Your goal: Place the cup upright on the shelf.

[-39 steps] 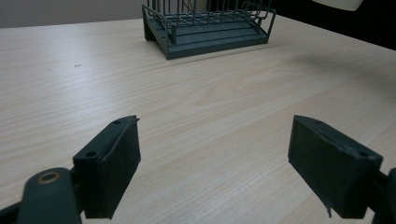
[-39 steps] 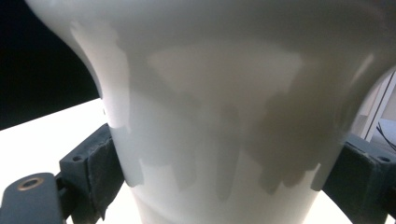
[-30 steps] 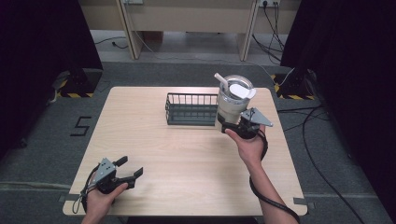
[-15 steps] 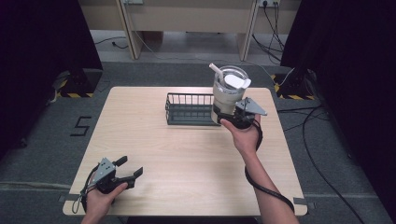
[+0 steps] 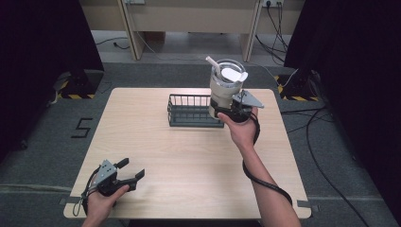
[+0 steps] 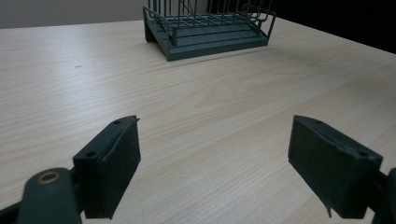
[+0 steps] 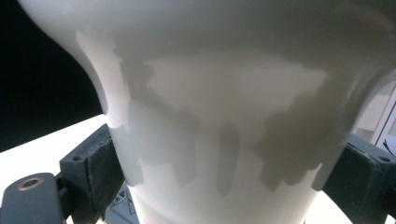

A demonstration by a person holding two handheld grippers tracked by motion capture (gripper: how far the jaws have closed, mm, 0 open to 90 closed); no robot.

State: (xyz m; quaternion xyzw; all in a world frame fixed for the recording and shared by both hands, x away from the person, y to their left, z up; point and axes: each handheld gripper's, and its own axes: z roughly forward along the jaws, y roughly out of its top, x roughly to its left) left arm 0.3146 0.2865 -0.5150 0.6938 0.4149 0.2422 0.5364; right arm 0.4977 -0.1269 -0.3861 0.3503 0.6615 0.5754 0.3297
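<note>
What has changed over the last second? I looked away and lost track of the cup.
The right gripper, shut on the white tumbler, has carried it leftward and farther up, so it now hangs at the right end of the wire rack. The left gripper stayed open at the table's near left corner; the rack stayed put.

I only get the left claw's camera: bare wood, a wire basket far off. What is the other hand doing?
Observer: The right claw holds a pale tumbler in the air, at the right end of the wire basket.
Operator: Anything on the cup?
Observer: A lid with a straw sticking up.
Operator: How is it gripped?
Observer: The right claw's camera shows a black pad pressed against each side of the cup's lower body.
</note>
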